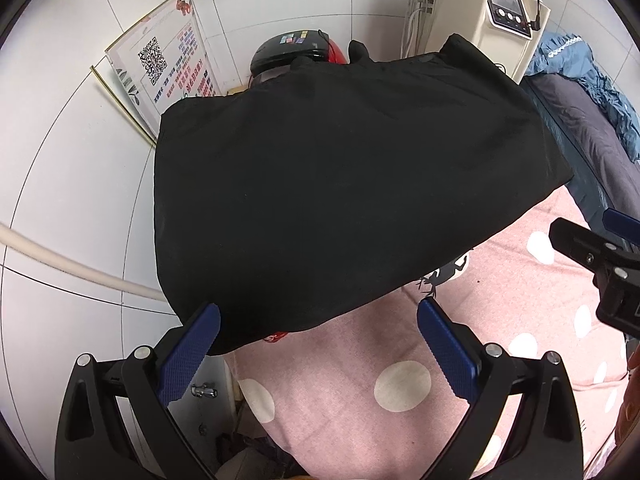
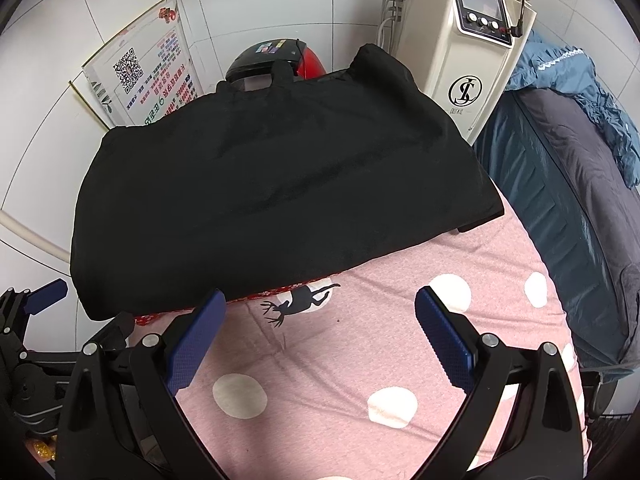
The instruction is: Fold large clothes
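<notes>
While black garment (image 2: 280,184) lies folded, machine (image 2: 466,92) reads "JS".

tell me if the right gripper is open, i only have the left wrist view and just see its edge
Observer: Yes. The right gripper is open with nothing held, its fingers spread over the pink dotted sheet.
Operator: anything between its fingers
Observer: Only the sheet's black deer print, which lies whole just in front of the black garment.
Operator: the cream machine behind is half hidden for me, any marking on it
Observer: The cream machine carries a round black logo low on its front, beside the garment's far right corner.
</notes>
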`<action>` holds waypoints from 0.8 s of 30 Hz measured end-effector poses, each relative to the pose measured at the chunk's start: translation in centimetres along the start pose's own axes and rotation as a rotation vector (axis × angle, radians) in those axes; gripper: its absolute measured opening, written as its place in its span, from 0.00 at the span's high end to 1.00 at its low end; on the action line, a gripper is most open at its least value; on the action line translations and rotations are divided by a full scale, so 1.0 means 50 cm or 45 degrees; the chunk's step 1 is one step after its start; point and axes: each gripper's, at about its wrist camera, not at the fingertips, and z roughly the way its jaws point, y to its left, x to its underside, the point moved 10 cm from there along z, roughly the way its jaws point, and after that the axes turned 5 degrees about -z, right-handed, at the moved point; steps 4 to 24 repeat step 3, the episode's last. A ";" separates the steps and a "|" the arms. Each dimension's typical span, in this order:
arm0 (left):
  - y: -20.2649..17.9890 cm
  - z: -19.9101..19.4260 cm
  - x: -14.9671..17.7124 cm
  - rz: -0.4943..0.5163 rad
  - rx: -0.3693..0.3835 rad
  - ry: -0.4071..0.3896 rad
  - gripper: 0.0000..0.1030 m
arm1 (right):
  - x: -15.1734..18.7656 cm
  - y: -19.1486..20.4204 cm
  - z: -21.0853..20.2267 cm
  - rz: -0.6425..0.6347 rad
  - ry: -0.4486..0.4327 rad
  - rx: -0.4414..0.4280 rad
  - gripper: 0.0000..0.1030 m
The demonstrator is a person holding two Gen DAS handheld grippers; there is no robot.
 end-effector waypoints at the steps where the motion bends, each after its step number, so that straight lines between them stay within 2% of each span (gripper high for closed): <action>1: 0.001 0.000 0.001 -0.001 -0.002 0.000 0.06 | 0.001 0.001 0.000 -0.001 0.000 -0.001 0.08; 24: 0.002 0.000 0.003 -0.001 -0.005 0.000 0.06 | 0.001 0.004 -0.001 -0.005 0.001 -0.001 0.08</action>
